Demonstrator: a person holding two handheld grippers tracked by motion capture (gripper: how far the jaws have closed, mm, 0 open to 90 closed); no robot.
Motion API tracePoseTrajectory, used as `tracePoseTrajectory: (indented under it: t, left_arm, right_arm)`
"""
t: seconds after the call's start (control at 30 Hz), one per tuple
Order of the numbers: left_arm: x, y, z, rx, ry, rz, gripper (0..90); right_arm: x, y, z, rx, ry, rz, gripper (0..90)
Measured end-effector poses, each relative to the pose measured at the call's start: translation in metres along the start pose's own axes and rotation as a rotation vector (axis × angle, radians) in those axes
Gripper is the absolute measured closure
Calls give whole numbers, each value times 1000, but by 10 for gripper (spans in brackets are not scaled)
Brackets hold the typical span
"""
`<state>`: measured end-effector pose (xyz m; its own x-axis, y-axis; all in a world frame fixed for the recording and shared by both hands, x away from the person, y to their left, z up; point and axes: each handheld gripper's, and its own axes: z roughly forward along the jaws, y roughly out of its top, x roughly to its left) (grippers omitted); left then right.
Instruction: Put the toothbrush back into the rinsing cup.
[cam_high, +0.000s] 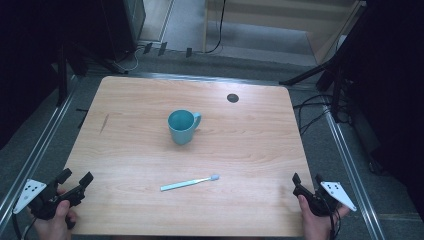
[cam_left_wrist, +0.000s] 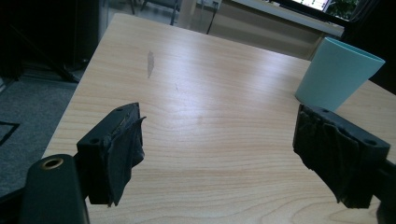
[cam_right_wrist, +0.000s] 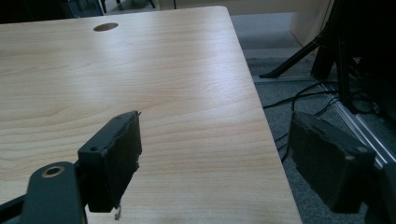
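High view tells us we are at the start: left gripper (cam_high: 75, 180) and right gripper (cam_high: 306, 181) wait wide open, empty, at the table's (cam_high: 130, 100) near corners; probably next we grasp the toothbrush (cam_high: 190, 183) near the mug (cam_high: 182, 127).

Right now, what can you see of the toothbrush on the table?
The toothbrush lies flat on the bare wooden table, near the front edge, in front of the teal mug and apart from it. It has a slim light-blue handle and a paler head at its right end, angled slightly away from the person. It looks like plastic. Neither gripper touches it.
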<state>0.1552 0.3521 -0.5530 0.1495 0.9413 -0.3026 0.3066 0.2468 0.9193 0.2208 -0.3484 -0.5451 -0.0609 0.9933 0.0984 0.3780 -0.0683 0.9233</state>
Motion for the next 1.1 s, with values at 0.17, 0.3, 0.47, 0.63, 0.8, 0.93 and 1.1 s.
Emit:
tracePoseTrajectory:
  t: [0.17, 0.3, 0.47, 0.63, 0.8, 0.93, 1.1]
  left_arm:
    - [0, 1, 0, -5, 16, -6, 218]
    - [0, 2, 1, 5, 17, -8, 217]
    - [-5, 4, 1, 8, 32, 20, 250]
    - [-16, 11, 4, 22, -3, 60, 309]
    - [-41, 19, 15, 80, -85, 187, 359]
    - [-56, 28, 24, 142, -152, 277, 370]
    - [-70, 48, 35, 202, -223, 353, 353]
  right_arm:
    - [0, 0, 0, -1, 0, -3, 174]
    - [0, 0, 0, -6, -17, -22, 159]
    - [2, 0, 1, -2, -26, -32, 159]
    - [1, 0, 1, -2, -20, -23, 159]
    - [0, 0, 1, -1, -17, -8, 158]
    - [-1, 0, 1, -2, -14, -3, 159]
    - [-1, 1, 1, 0, -9, -7, 159]
